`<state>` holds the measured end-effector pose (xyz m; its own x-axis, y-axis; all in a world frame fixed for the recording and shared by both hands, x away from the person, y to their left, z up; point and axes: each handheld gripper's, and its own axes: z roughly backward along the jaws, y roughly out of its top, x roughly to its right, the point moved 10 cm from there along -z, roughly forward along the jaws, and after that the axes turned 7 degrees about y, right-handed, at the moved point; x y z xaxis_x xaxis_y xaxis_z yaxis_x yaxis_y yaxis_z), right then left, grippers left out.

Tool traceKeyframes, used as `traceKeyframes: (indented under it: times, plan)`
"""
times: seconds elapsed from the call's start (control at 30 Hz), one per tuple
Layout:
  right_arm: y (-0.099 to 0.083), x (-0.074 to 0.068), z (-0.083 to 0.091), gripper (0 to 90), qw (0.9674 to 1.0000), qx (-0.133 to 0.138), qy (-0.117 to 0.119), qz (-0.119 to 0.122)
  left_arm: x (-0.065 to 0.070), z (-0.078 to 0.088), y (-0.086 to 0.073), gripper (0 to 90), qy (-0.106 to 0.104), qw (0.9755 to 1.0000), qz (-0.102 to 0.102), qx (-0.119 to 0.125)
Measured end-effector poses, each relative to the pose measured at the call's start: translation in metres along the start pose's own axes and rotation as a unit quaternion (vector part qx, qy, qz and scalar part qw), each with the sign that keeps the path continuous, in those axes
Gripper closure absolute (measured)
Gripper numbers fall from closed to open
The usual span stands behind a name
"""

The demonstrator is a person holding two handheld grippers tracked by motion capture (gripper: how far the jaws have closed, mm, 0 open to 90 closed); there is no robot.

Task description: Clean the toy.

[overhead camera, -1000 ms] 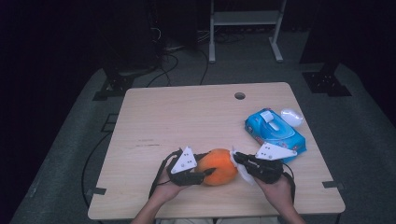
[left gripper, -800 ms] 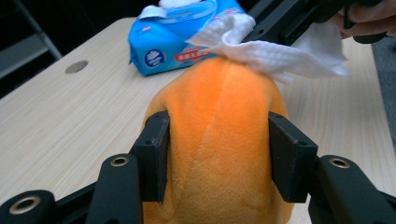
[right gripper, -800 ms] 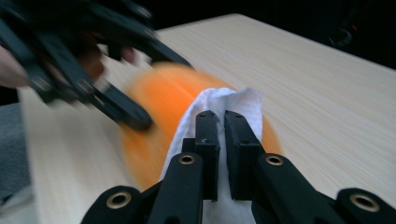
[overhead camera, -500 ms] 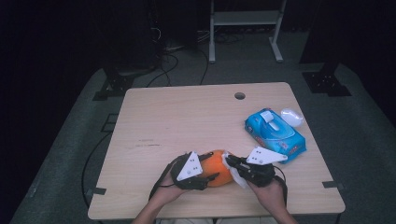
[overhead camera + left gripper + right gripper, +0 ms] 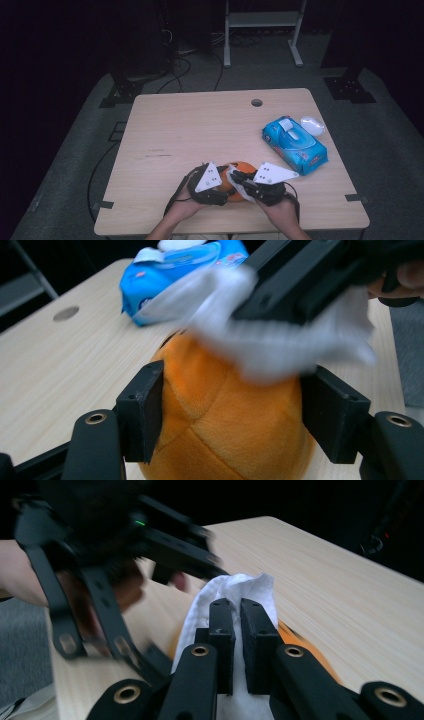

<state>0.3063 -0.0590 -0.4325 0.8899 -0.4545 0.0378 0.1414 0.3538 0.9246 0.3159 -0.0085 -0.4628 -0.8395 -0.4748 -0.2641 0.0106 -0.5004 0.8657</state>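
Note:
An orange plush ball (image 5: 241, 168) sits near the table's front edge, and my left gripper (image 5: 226, 192) is shut on it. In the left gripper view the two black pads (image 5: 142, 410) press the ball (image 5: 225, 435) from both sides. My right gripper (image 5: 236, 176) is shut on a white wipe (image 5: 234, 186) and holds it against the top of the ball. Its jaws (image 5: 237, 625) pinch the wipe (image 5: 235, 587), with the orange ball (image 5: 292, 630) just beneath. The wipe (image 5: 280, 350) looks blurred in the left gripper view.
A blue pack of wipes (image 5: 295, 145) lies at the right side of the wooden table (image 5: 200, 130), with a clear white lid (image 5: 312, 125) behind it. A round cable hole (image 5: 256, 102) is near the far edge. A metal stand (image 5: 262, 30) is on the floor beyond.
My right gripper has slid left across the top of the ball with the wipe. The left gripper and ball shifted only slightly.

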Motion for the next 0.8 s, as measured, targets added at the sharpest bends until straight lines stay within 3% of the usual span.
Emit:
traceKeyframes:
  times: [0.07,0.27,0.33,0.43,0.53,0.7,0.73,0.8]
  plan:
    - [-0.002,0.002,0.0,83.7,1.0,-0.004,-0.006,0.005,-0.001,0.001,-0.001,32.2,-0.005,0.9999,0.009,0.003]
    - [-0.016,0.034,0.014,83.7,0.9984,-0.005,-0.04,-0.038,-0.003,0.001,-0.003,32.4,-0.009,0.9998,0.017,0.005]
    - [-0.016,0.033,0.012,83.7,0.9984,-0.001,-0.034,-0.045,-0.002,0.0,-0.003,32.2,-0.012,0.9998,0.016,0.005]
    - [-0.011,0.016,0.006,83.6,0.9996,0.001,-0.007,-0.026,-0.004,0.003,-0.007,32.0,-0.019,0.9997,0.015,0.001]
    - [-0.011,0.018,0.005,83.7,0.9997,-0.004,-0.006,-0.025,-0.006,0.005,-0.009,32.3,-0.023,0.9995,0.022,0.003]
    - [-0.029,0.049,0.017,83.7,0.9969,-0.021,-0.049,-0.057,-0.014,0.007,-0.013,32.2,-0.03,0.9987,0.04,0.0]
    - [-0.036,0.056,0.018,83.7,0.9953,-0.027,-0.052,-0.077,-0.016,0.008,-0.015,32.0,-0.032,0.9985,0.046,-0.002]
    - [-0.042,0.06,0.018,83.7,0.994,-0.031,-0.047,-0.094,-0.022,0.008,-0.017,30.4,-0.034,0.9969,0.071,-0.005]
